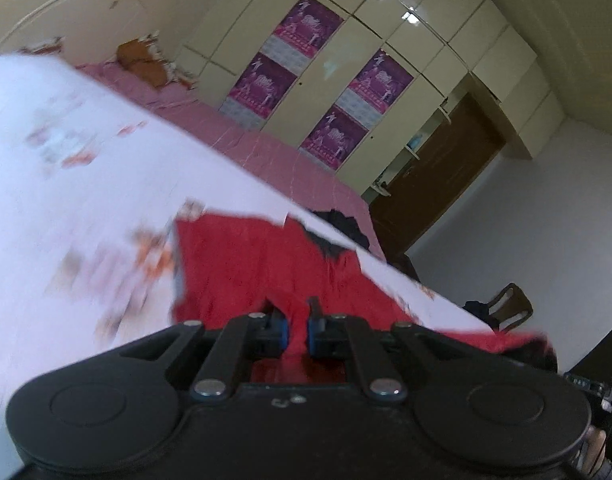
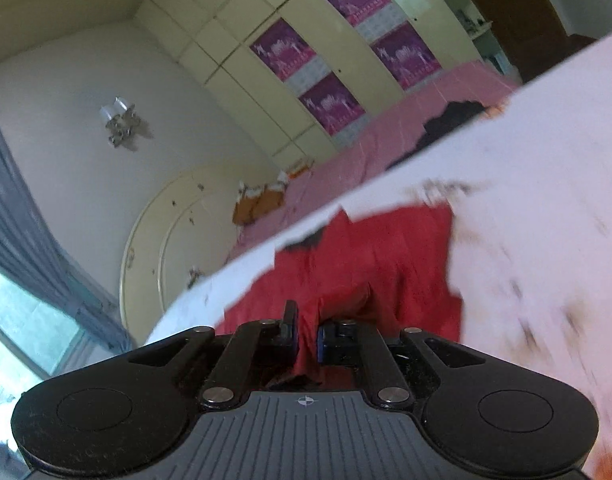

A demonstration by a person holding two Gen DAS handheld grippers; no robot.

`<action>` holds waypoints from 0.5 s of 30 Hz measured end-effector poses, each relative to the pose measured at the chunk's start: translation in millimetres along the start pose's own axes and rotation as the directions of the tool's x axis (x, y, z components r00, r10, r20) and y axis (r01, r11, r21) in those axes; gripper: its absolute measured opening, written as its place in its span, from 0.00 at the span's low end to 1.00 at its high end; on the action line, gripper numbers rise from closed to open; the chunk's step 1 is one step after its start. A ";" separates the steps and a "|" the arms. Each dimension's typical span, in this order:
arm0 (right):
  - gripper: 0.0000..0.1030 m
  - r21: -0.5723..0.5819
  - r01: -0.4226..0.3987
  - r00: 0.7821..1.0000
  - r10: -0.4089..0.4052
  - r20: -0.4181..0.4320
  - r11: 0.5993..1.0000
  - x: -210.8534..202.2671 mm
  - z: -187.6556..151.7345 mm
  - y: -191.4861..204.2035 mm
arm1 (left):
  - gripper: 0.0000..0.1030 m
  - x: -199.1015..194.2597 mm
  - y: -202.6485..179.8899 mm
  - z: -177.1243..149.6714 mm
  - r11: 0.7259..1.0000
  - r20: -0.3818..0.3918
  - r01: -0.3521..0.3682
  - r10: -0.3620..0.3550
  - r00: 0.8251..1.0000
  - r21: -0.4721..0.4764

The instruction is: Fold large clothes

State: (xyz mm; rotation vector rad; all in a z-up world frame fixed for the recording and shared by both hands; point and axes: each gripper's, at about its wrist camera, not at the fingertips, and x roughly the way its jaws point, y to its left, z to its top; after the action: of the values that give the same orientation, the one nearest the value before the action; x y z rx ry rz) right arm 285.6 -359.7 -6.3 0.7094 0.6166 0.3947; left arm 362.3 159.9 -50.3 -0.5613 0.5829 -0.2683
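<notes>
A red garment (image 1: 258, 264) lies on a white printed sheet (image 1: 66, 168) spread over the work surface; both views are tilted and motion-blurred. My left gripper (image 1: 297, 330) is shut on a pinched fold of the red cloth, which bunches between its blue pads. In the right wrist view the same red garment (image 2: 378, 256) spreads ahead, and my right gripper (image 2: 306, 336) is shut on another bunch of its fabric. A dark trim shows at the garment's far edge (image 1: 326, 246). The part of the cloth beneath each gripper body is hidden.
A bed with a pink cover (image 1: 266, 152) lies beyond the sheet, with dark clothes (image 1: 346, 224) and orange cushions (image 1: 140, 62) on it. A cream wardrobe with purple posters (image 1: 314, 52) lines the far wall. A wooden chair (image 1: 510, 304) and brown door (image 1: 446, 176) stand on the right.
</notes>
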 end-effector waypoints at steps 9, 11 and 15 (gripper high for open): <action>0.11 0.045 0.089 0.996 -0.087 -0.034 0.995 154.4 90.7 -36.7 | 0.21 161.2 4.3 83.8 0.995 -0.097 -0.025 0.035 0.995 0.095; 0.56 0.056 0.206 0.978 -0.203 -0.048 0.977 176.7 99.1 -51.8 | 0.37 183.4 16.3 89.8 0.996 -0.132 -0.055 0.063 0.989 0.066; 0.79 -0.024 0.278 0.960 -0.278 -0.031 0.960 191.9 96.4 -72.2 | 0.92 199.2 33.9 84.2 0.985 -0.082 -0.121 0.131 0.988 0.119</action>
State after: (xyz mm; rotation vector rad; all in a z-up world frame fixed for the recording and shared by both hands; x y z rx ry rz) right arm 501.7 -354.7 -74.0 0.5877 0.7333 0.1521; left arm 575.0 145.3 -99.8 -0.4021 0.6830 -0.2056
